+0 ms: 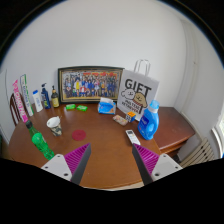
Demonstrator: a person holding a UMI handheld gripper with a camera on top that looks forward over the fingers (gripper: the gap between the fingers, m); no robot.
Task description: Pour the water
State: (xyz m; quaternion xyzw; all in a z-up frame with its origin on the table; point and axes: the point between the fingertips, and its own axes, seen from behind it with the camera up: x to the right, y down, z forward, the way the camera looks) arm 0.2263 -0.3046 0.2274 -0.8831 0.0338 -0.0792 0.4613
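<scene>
My gripper (111, 161) is open and empty, its two pink-padded fingers (72, 160) held above the near edge of a brown wooden table (105, 150). A blue bottle-shaped container (149, 121) stands on the table ahead and to the right of the fingers. A white cup (54, 124) stands ahead and to the left, beyond a green object (42, 146) lying near the left finger. Nothing lies between the fingers but bare tabletop.
A framed group photo (89, 84) and a white "GIFT" paper bag (137, 96) stand at the back. Bottles (40, 100) line the back left. A light blue object (106, 105), small green items (76, 107), a pink disc (79, 134) and a white remote-like item (132, 137) lie on the table.
</scene>
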